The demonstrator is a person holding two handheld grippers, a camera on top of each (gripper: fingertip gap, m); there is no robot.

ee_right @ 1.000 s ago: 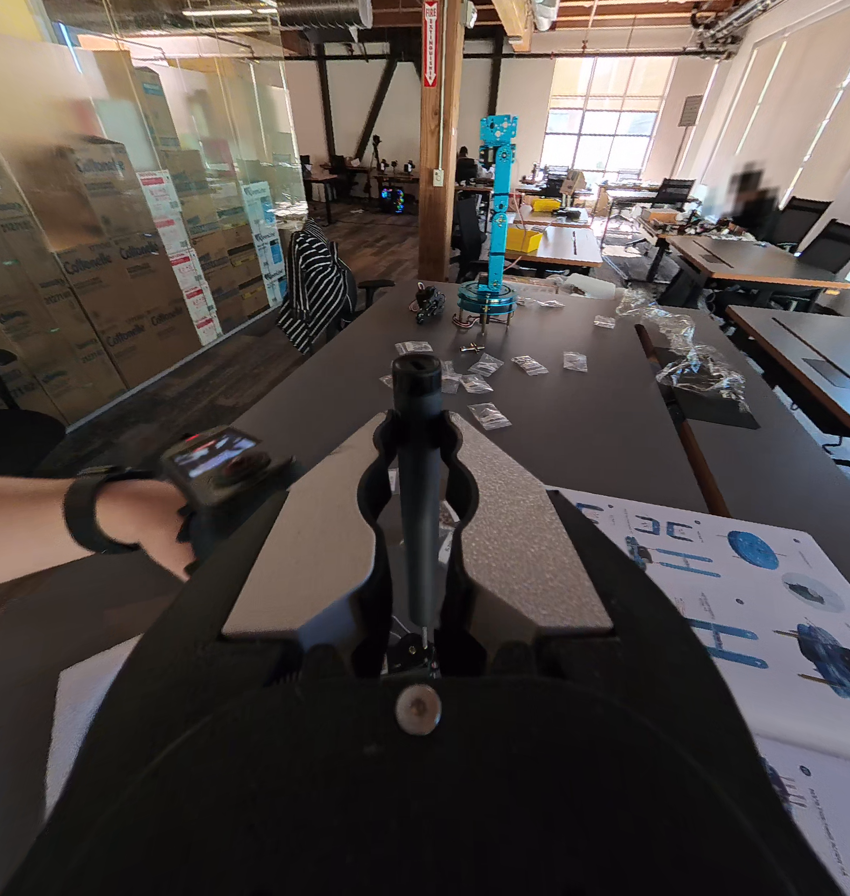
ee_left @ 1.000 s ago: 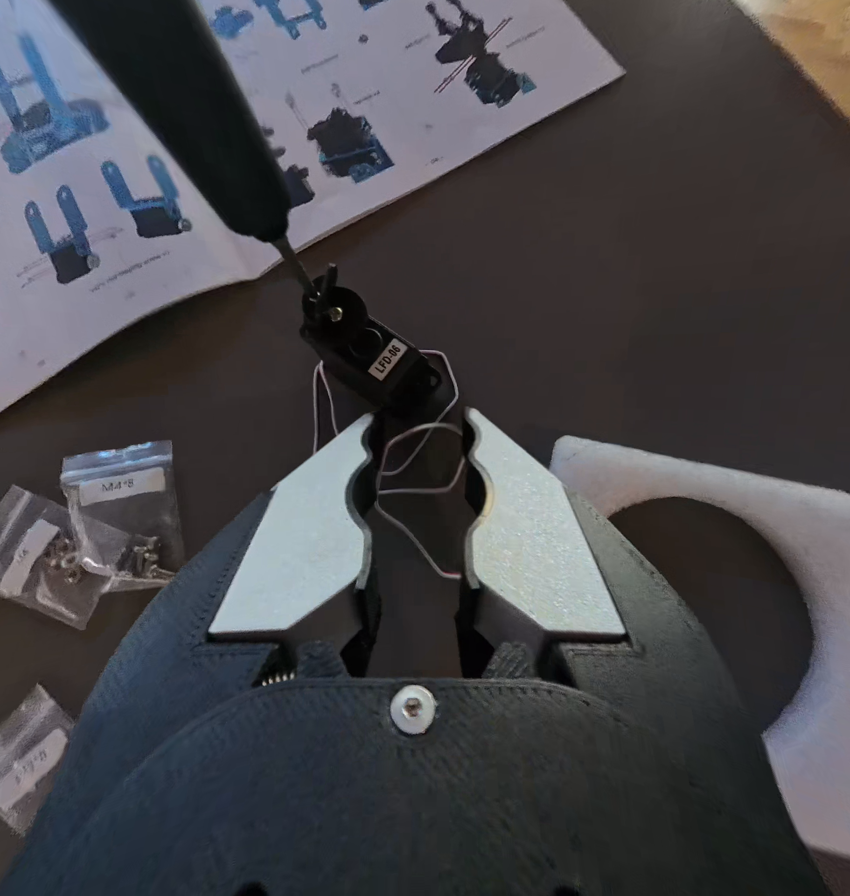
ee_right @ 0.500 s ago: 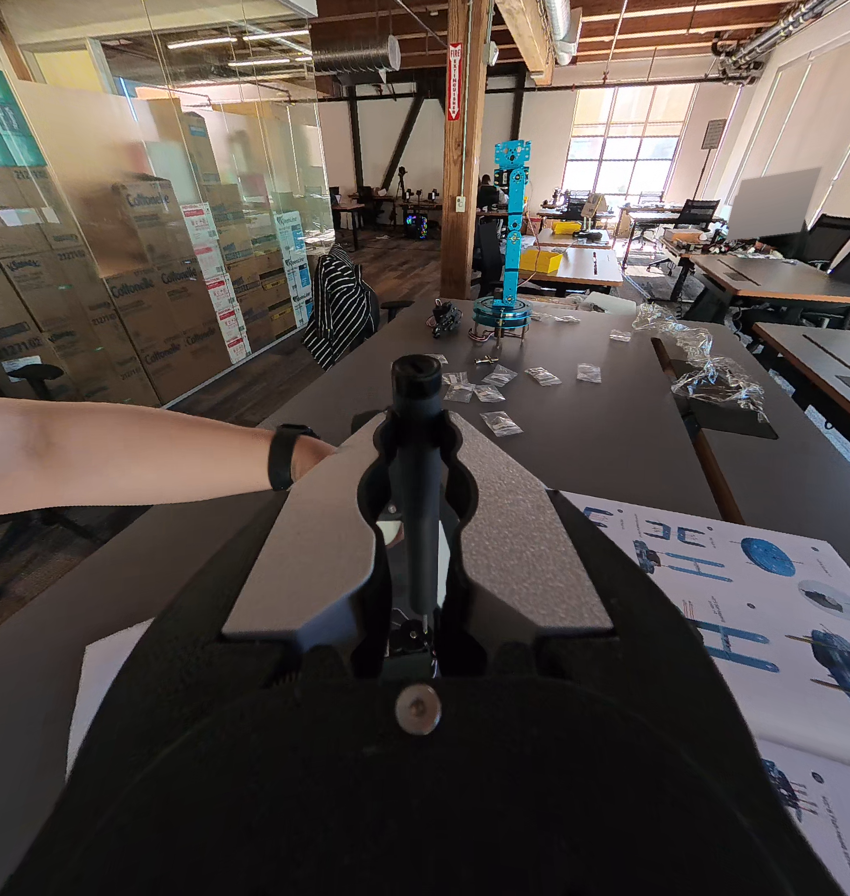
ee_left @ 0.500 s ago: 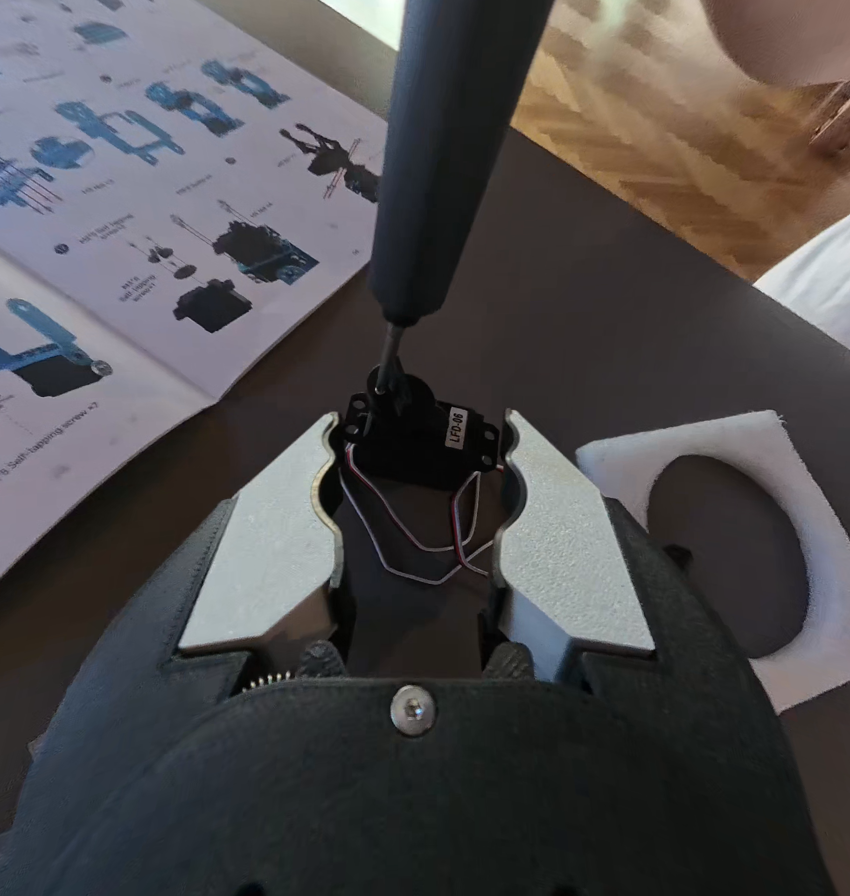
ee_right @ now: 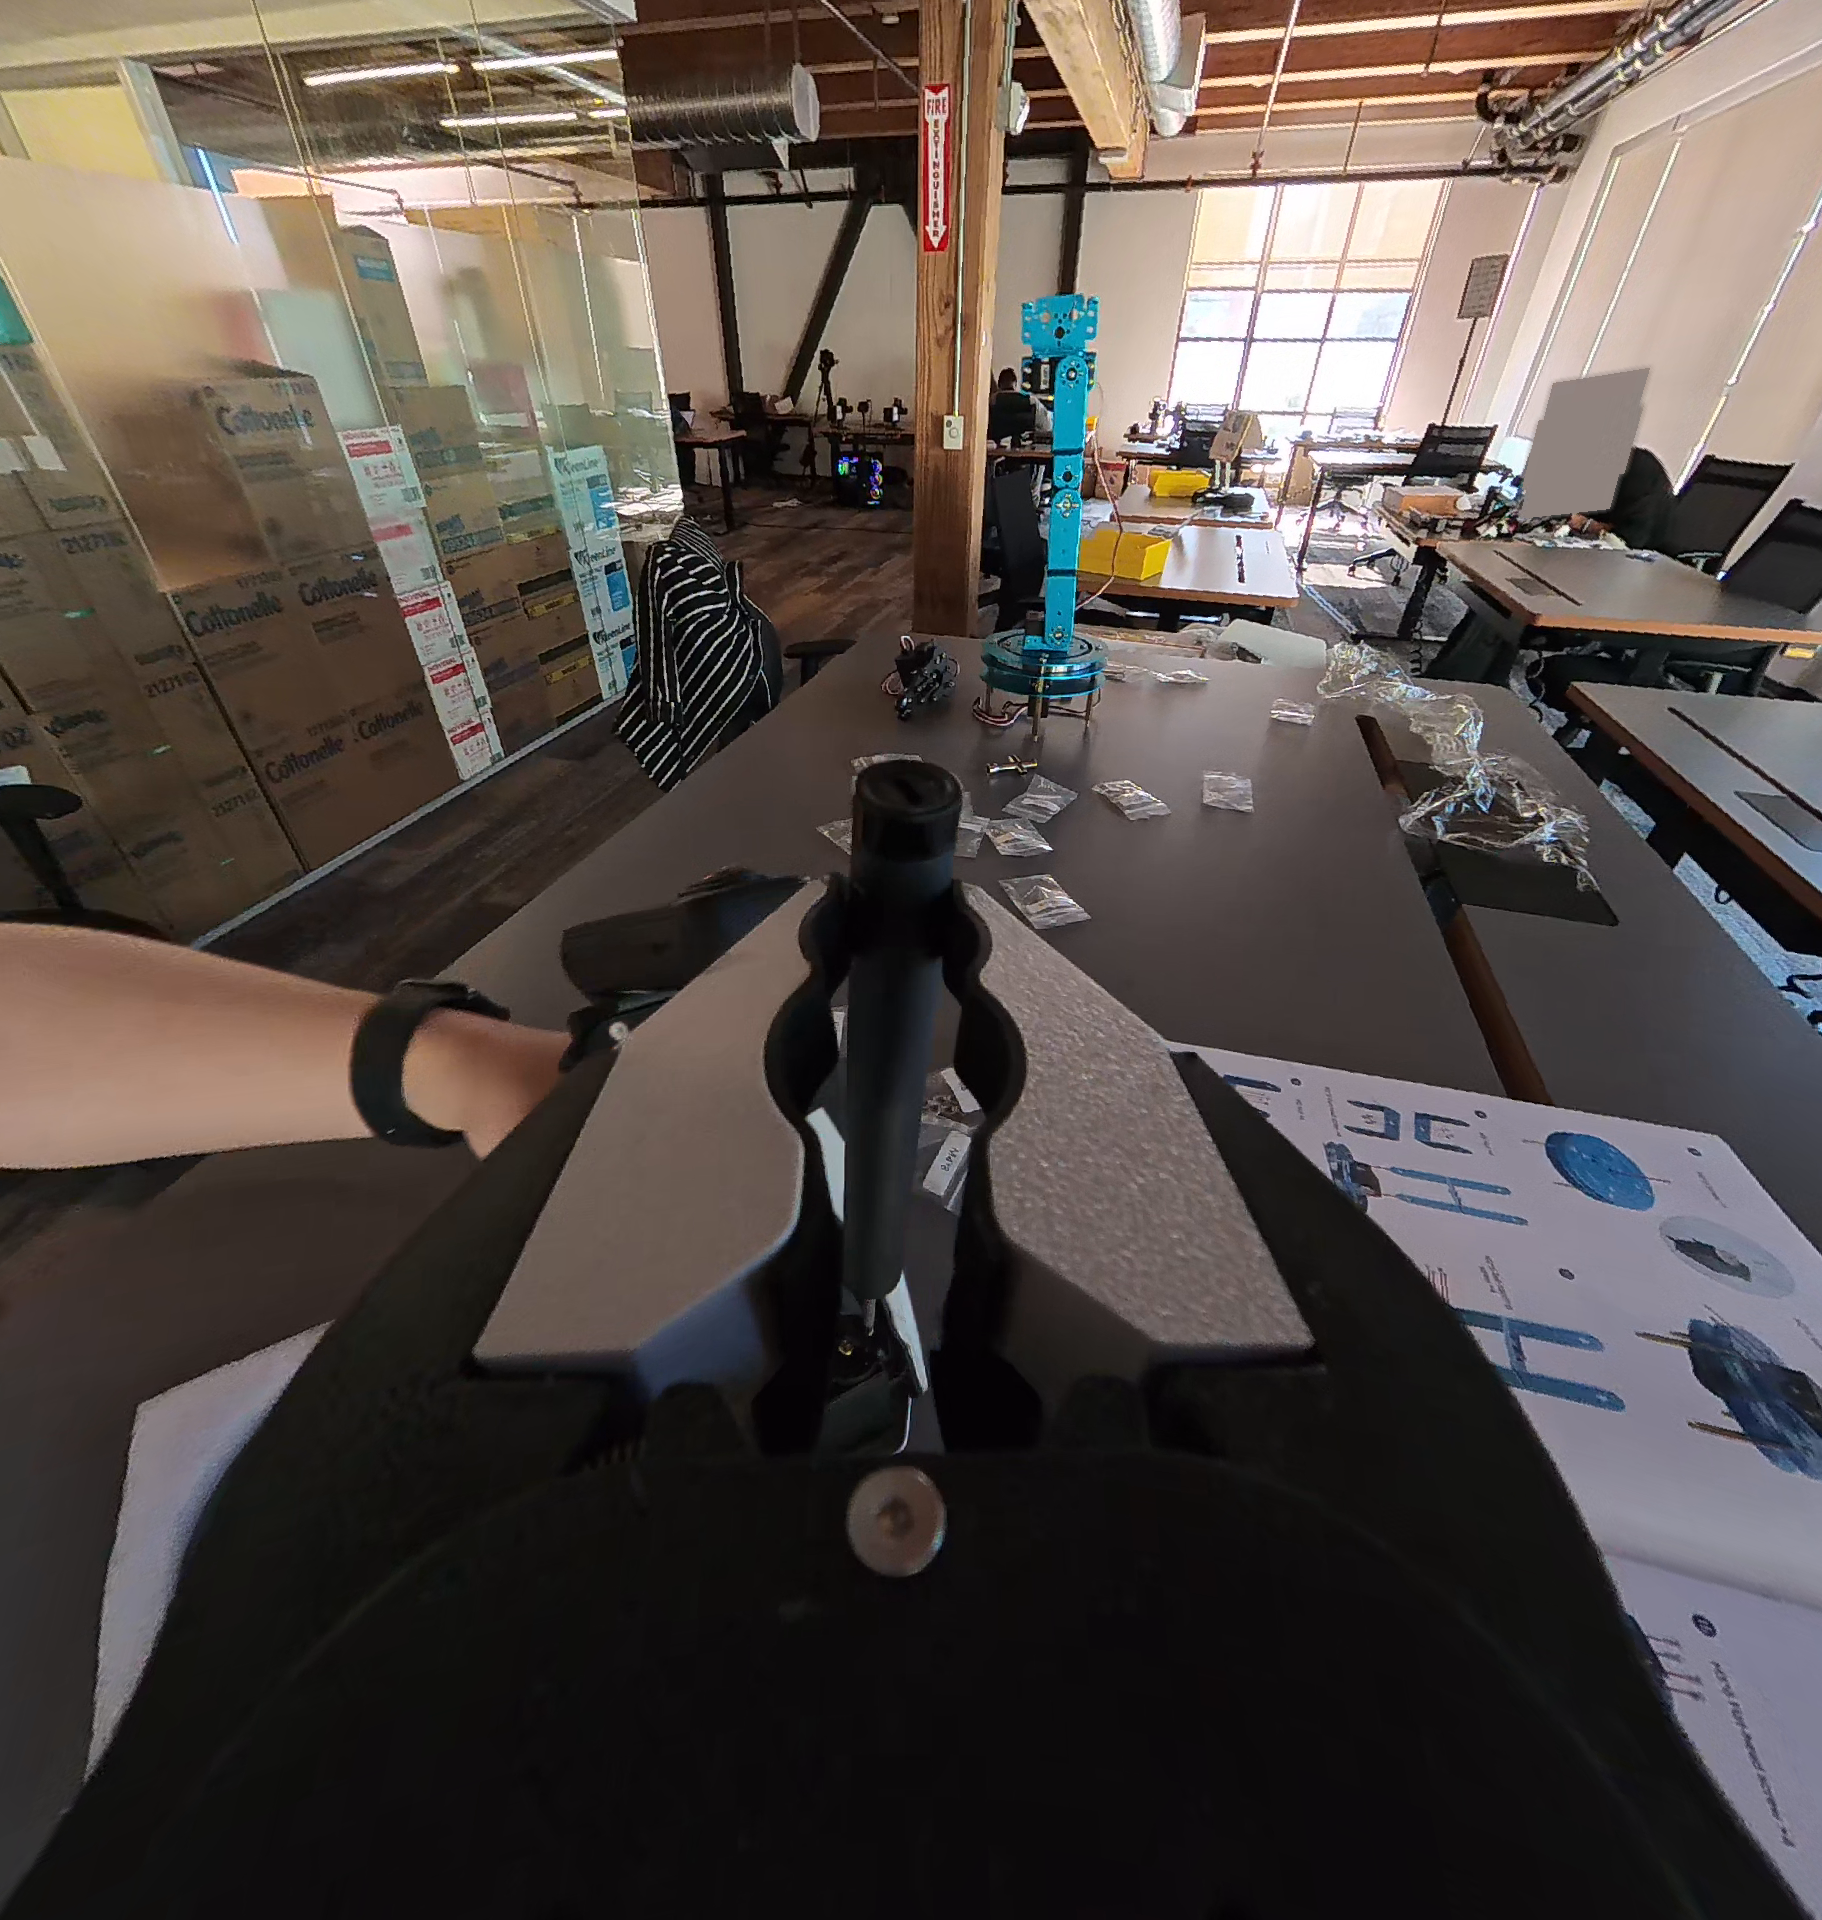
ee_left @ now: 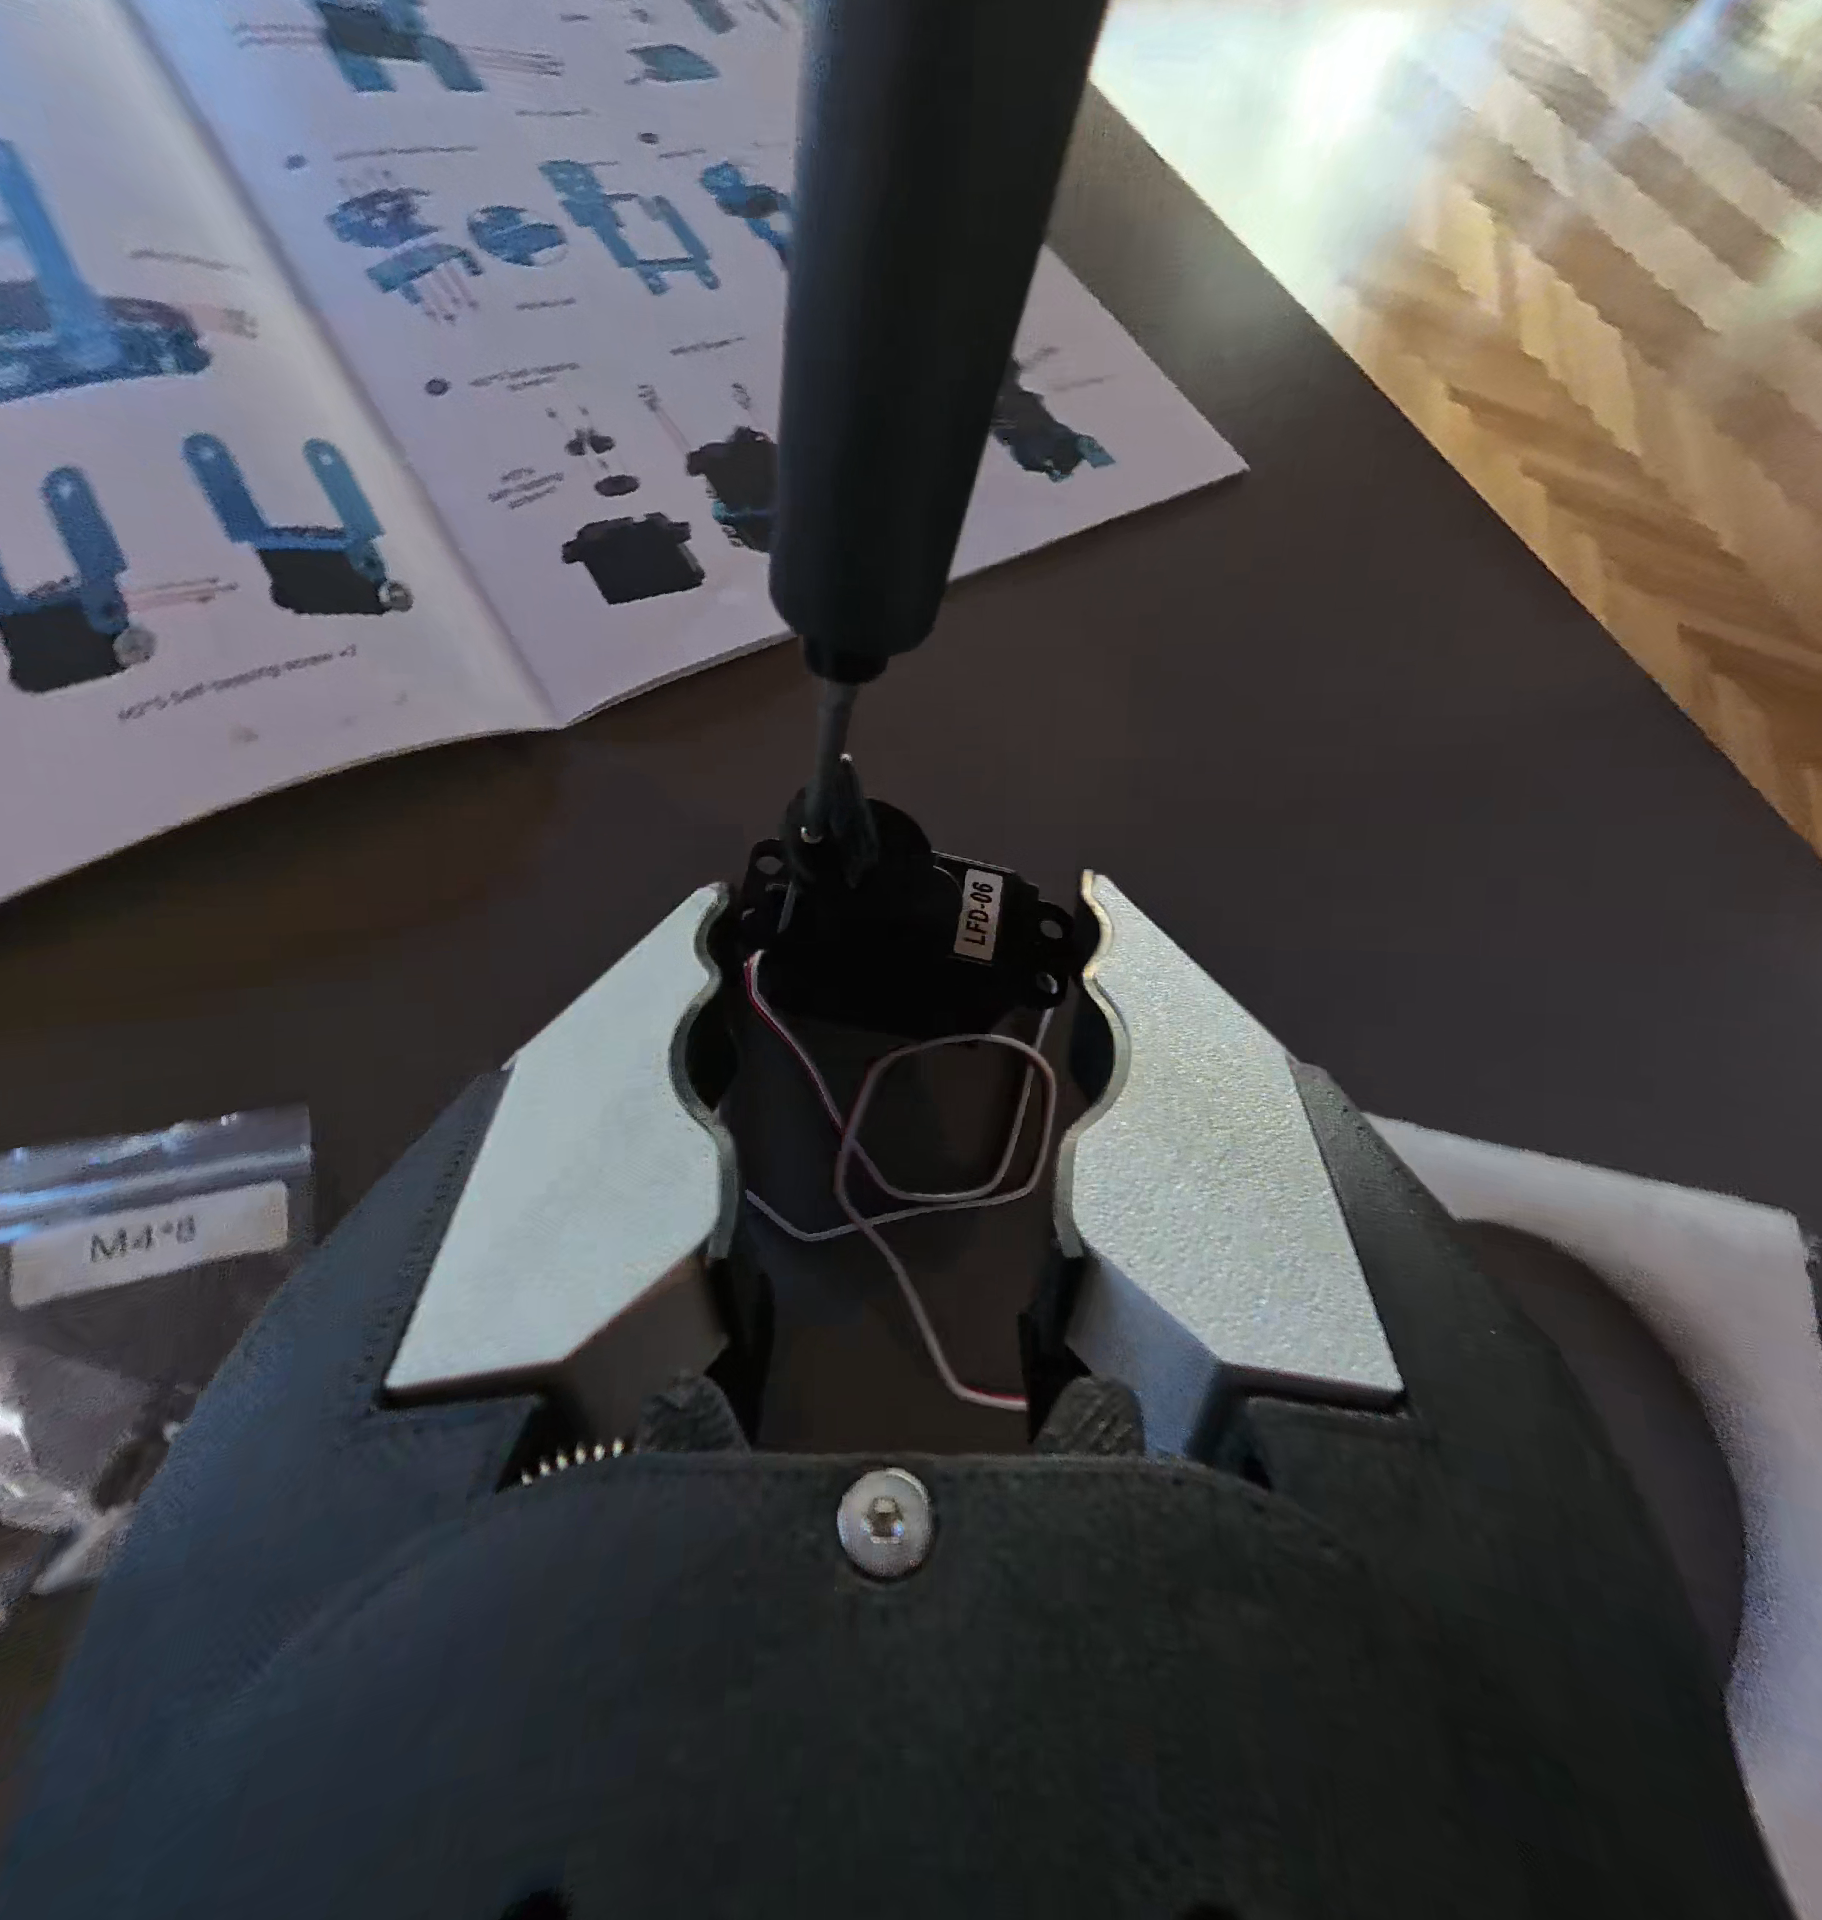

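Note:
In the left wrist view, my left gripper point(ee_left: 902, 899) is shut on a small black servo motor point(ee_left: 886, 935) with a white label, held by its ends between the silver fingertips just above the dark table point(ee_left: 1354, 831). Its thin wires point(ee_left: 938, 1143) loop back between the fingers. A black screwdriver point(ee_left: 907, 312) comes down from above, its tip on the servo's top horn point(ee_left: 834, 821). In the right wrist view, my right gripper point(ee_right: 899, 904) is shut on that screwdriver's handle point(ee_right: 891, 1039), which points down at the servo point(ee_right: 865, 1361).
An open instruction booklet point(ee_left: 315, 416) lies ahead to the left. It also shows in the right wrist view point(ee_right: 1613, 1299). A screw bag point(ee_left: 128, 1299) lies left and white foam point(ee_left: 1665, 1299) right. The table edge and wood floor point(ee_left: 1613, 416) are right. A blue robot arm point(ee_right: 1058, 520) and small bags point(ee_right: 1042, 899) sit farther along. The grippers' ends are close to 20 cm from one another.
The servo was ahead of my left fingertips; now it sits gripped between them. The screwdriver has swung from leaning left to nearly upright over the servo. The person's left arm reached further in.

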